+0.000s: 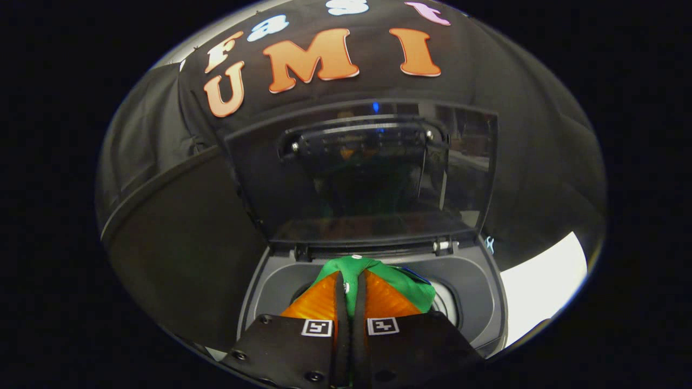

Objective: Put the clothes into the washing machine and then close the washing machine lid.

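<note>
Clothes-loading is the step in hand. Going left to right from the gripper (pixel 350 294): at nine o'clock hangs the booth's dark cloth wall (pixel 178 243); at twelve o'clock, beyond the fingers, the washer (pixel 481 292) sits with its glass lid (pixel 367 178) standing upright on its rear hinge; at three o'clock lies a pale patch of floor (pixel 540 286).

The fingers (pixel 319 302) are drawn nearly together, clamped on a green garment (pixel 400 286). A fold of it is pinched in the slim gap between them, and the rest bulges out ahead, toward twelve and one o'clock, over the drum mouth (pixel 448 302). The cloth seems to hang just above or at the opening; whether any of it already touches the drum rim I cannot tell.

By my reading, the garment is carried to the washer but not yet let go, so the task stands roughly at its middle, with the lid part not yet begun.

The next move likely calls for lowering the cloth down into the drum, then parting the fingers so it drops clear. Care is needed that no edge stays draped over the rim. After that, the gripper should reach up to the lid's top edge at twelve o'clock and swing it forward and down.
</note>
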